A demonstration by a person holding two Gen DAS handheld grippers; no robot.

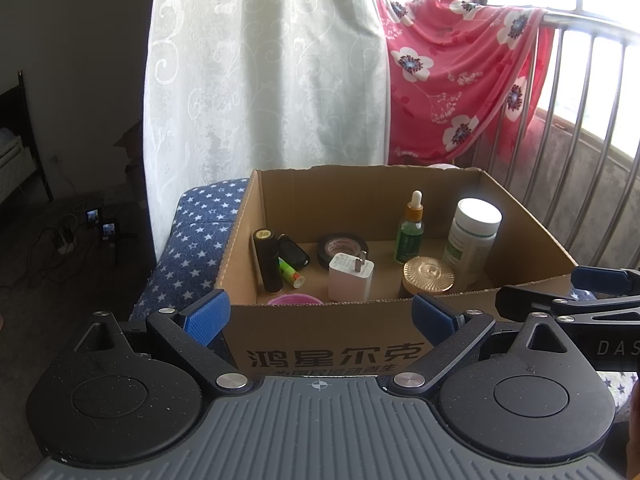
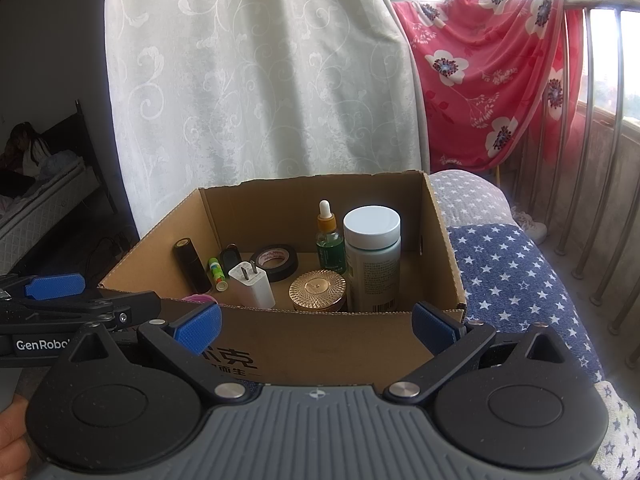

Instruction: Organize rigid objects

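An open cardboard box [image 1: 360, 320] [image 2: 444, 240] stands on a star-print cushion. Inside it are a white-capped pill bottle [image 1: 472, 240] [image 2: 372, 256], a green dropper bottle [image 1: 411, 232] [image 2: 330, 240], a gold-lidded jar [image 1: 428, 274] [image 2: 318, 290], a white charger plug [image 1: 351, 276] [image 2: 252, 286], a black tape roll [image 1: 342, 248] [image 2: 276, 260], a dark tube [image 1: 267, 260] [image 2: 192, 264], a green lip balm [image 1: 291, 272] [image 2: 217, 274], a black key fob [image 1: 294, 254] and something pink [image 1: 295, 300]. My left gripper [image 1: 320, 314] is open and empty before the box's front wall. My right gripper [image 2: 318, 324] is open and empty there too.
A white curtain [image 1: 264, 72] hangs behind the box. A pink floral cloth [image 1: 460, 76] drapes over a metal railing [image 1: 576, 120] at the right. The blue star cushion [image 2: 512, 272] extends right of the box. Cables and small devices [image 1: 92, 228] lie on the floor at left.
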